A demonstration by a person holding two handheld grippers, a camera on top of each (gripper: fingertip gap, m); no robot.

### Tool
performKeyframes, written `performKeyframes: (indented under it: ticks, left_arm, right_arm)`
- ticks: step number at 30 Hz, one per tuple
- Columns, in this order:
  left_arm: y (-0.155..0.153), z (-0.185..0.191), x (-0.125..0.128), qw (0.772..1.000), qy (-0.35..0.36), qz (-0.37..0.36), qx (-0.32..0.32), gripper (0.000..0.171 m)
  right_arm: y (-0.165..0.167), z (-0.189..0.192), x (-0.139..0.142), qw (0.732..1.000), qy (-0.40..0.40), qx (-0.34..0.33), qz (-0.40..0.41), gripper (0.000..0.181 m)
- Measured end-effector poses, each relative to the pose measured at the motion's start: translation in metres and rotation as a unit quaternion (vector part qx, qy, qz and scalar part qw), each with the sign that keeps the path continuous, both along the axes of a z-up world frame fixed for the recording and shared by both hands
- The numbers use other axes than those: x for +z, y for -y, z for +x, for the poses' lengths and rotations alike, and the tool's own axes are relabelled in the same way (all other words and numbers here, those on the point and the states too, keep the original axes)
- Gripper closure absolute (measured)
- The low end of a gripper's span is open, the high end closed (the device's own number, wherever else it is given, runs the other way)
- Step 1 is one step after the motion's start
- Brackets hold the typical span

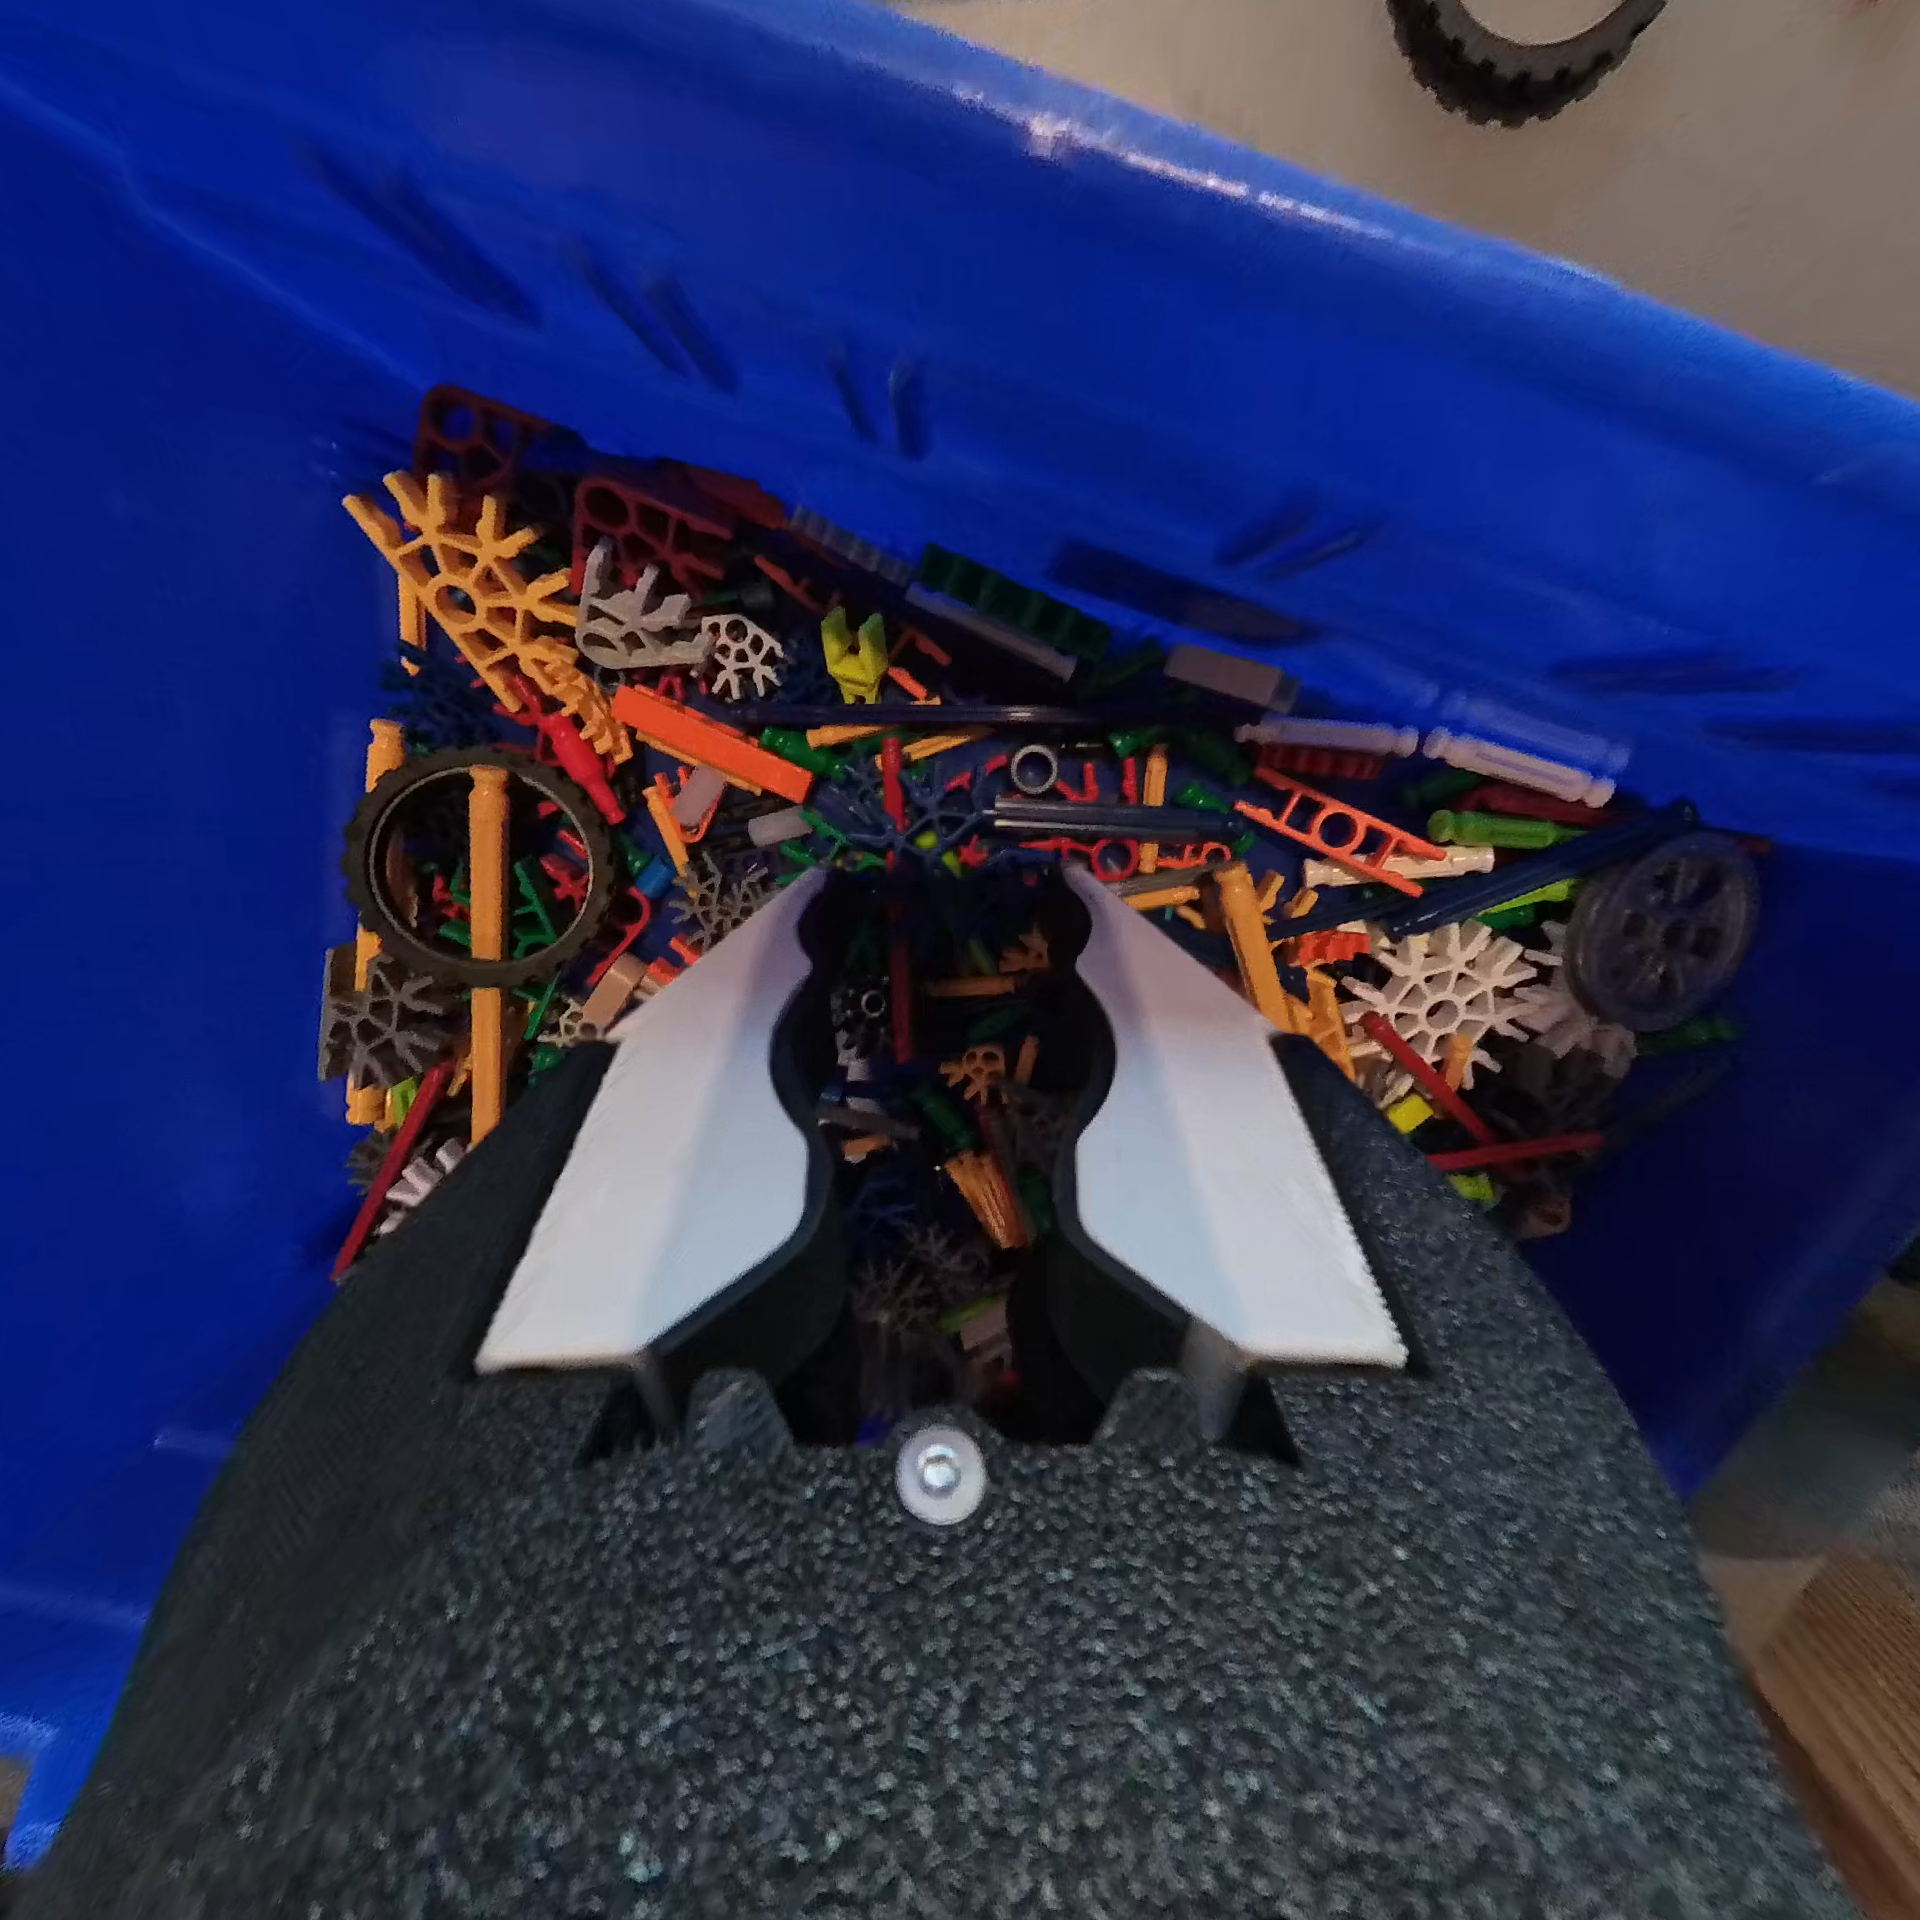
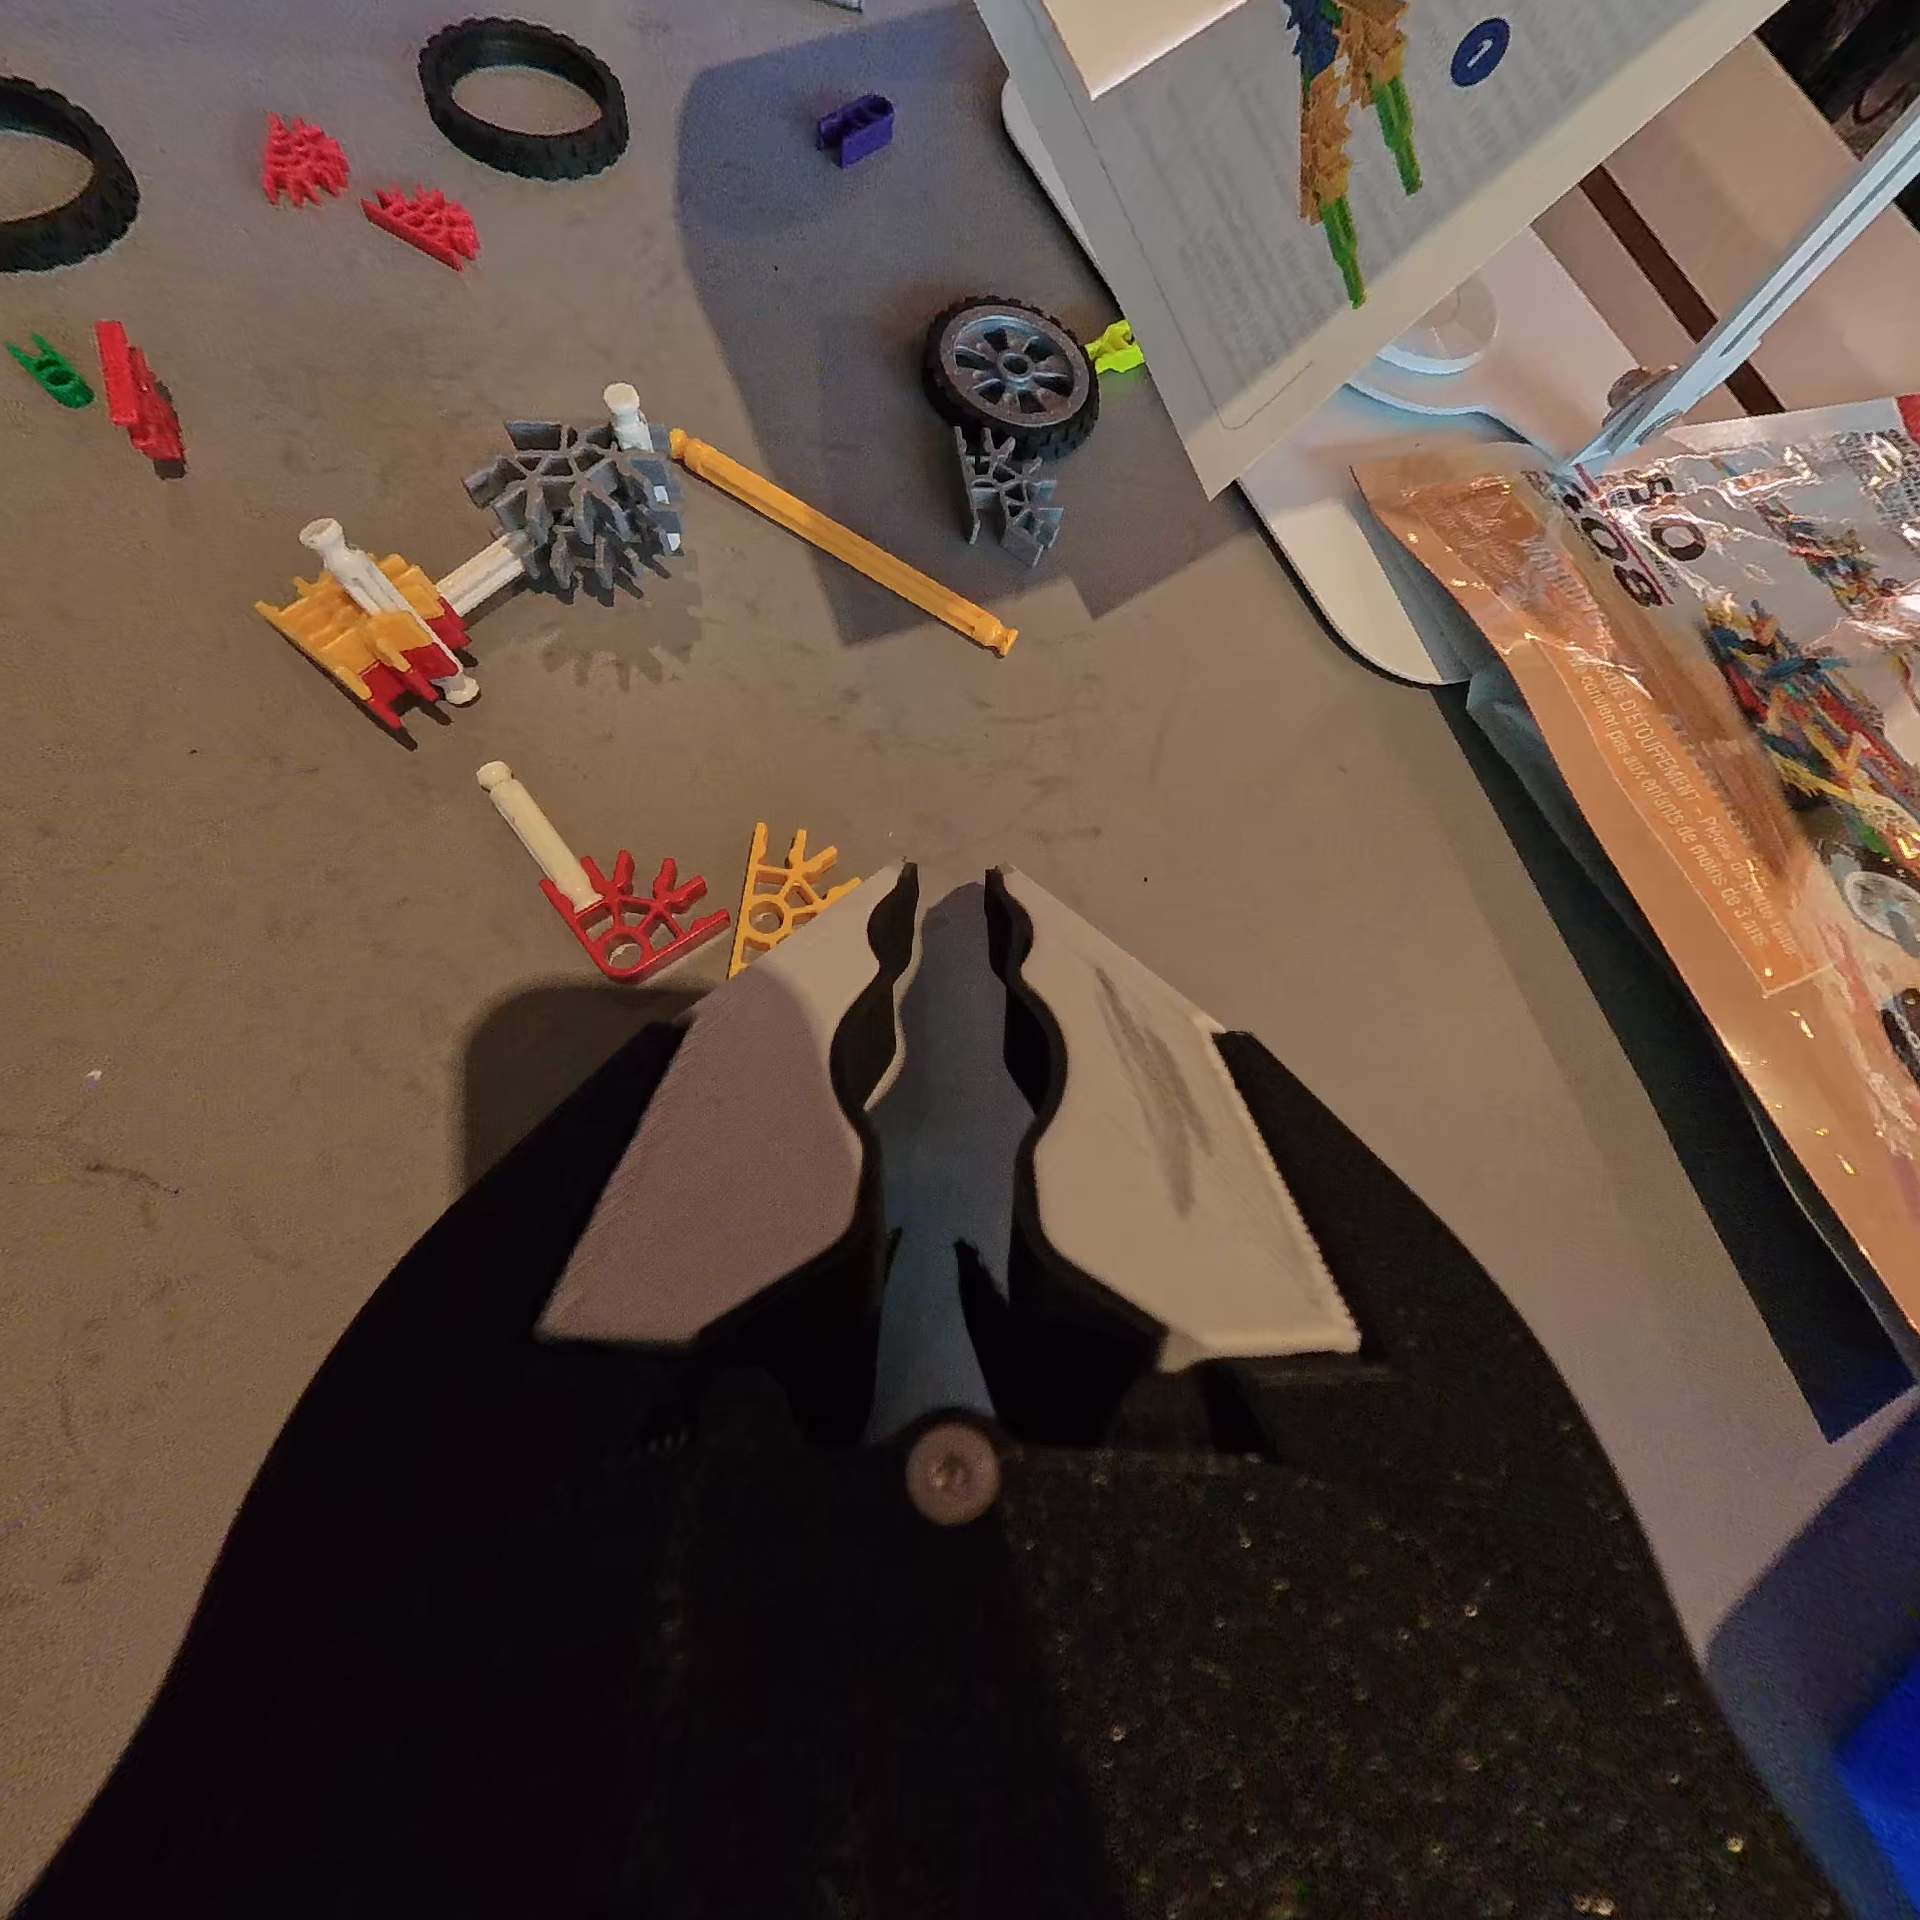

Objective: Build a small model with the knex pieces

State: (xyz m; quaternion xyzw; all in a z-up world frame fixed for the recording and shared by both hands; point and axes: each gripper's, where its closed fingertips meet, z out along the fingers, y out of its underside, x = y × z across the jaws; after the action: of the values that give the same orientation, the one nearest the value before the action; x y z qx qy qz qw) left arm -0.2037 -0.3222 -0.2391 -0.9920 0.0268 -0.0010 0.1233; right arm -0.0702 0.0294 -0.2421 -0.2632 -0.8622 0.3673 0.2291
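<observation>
**Construction pieces fill a blue bin; more lie scattered on a grey table**

Construction pieces (image 1: 935, 790) in many colours lie heaped in the bottom of a blue plastic bin (image 1: 935, 312), and the left gripper (image 1: 943, 878) points down into them with its jaws spread wide and nothing between them. Its white fingers (image 1: 707, 1091) hang above the heap; whether the tips touch the pieces cannot be told. Just left of the fingers a black tyre ring (image 1: 480, 868) lies with a yellow rod across it, to the right sits a white snowflake connector (image 1: 1439, 987) and, beyond it, a dark spoked wheel (image 1: 1662, 930). The bin's walls close in on the far side and on both flanks.

Only the right wrist view shows the grey table (image 2: 260, 1091). The right gripper (image 2: 951, 878) hovers above it with its jaws narrowly parted and empty. Nearest its tips are one yellow connector (image 2: 779, 899) and one red connector (image 2: 634, 920) with a white rod plugged into it. Farther off: one long yellow rod (image 2: 842, 540), one wheel with a grey hub (image 2: 1013, 374), a grey connector cluster (image 2: 582, 509) joined by a white rod to a yellow-and-red clump (image 2: 364, 634), two black tyres (image 2: 525, 94) (the second is cut off by the left edge) and one purple clip (image 2: 854, 127). On the right side a printed booklet (image 2: 1299, 187) and a crinkled plastic bag (image 2: 1662, 675) lie over the table.
</observation>
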Motion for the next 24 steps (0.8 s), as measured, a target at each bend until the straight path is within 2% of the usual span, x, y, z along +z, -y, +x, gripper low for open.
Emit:
performKeyframes:
  ticks: [10, 15, 24]
  left_arm:
    - [0.037, -0.03, 0.02, 0.997, -0.046, -0.028, 0.052, 0.135]
    - [0.055, -0.031, 0.014, 0.994, -0.049, -0.077, 0.053, 0.135]
    - [0.052, -0.032, 0.014, 0.995, -0.052, -0.074, 0.047, 0.127]
  right_arm:
    - [0.0, 0.0, 0.0, 1.0, 0.002, 0.0, 0.0, 0.168]
    - [-0.001, -0.001, 0.0, 1.0, 0.003, -0.002, -0.002, 0.168]
    - [-0.002, -0.002, -0.001, 1.0, 0.01, -0.008, -0.004, 0.168]
